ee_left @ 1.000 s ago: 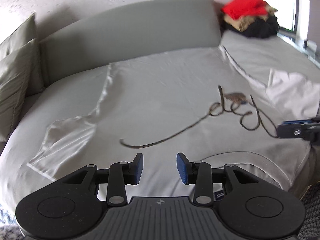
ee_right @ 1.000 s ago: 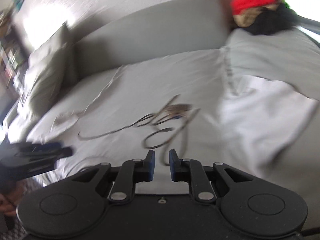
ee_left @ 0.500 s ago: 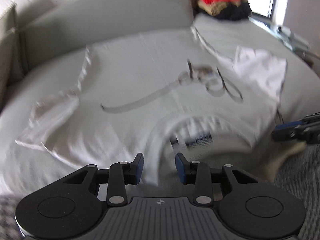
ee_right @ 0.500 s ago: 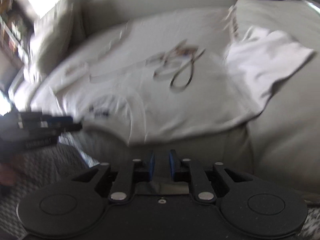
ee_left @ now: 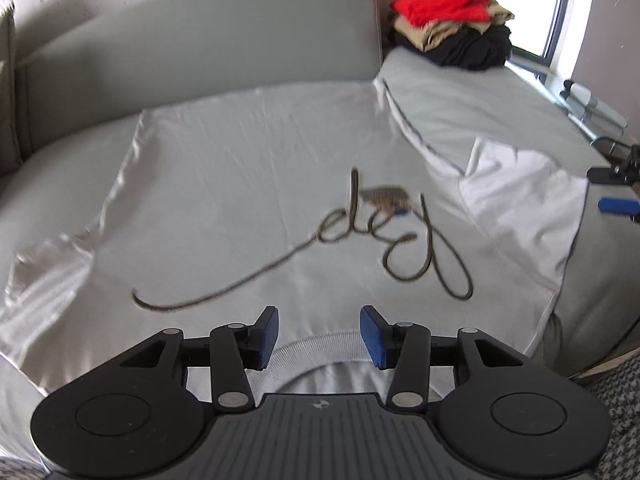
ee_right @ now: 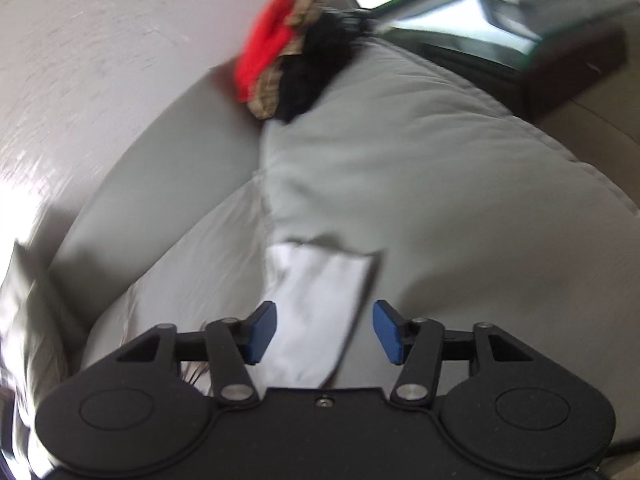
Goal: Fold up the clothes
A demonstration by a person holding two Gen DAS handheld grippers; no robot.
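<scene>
A white T-shirt with a brown script print lies spread flat, front up, on a grey sofa. Its ribbed collar points toward me. My left gripper is open and empty just above the collar. The shirt's right sleeve lies out to the side; in the right wrist view this sleeve sits just ahead of my right gripper, which is open and empty. The right gripper also shows at the right edge of the left wrist view.
A pile of red, tan and black clothes sits at the sofa's far right corner; it also shows in the right wrist view. A grey backrest runs behind the shirt. Patterned carpet lies at the sofa's front.
My right gripper has opened and swung right, over the shirt's right sleeve. My left gripper dipped back, then returned over the collar and stays open.
</scene>
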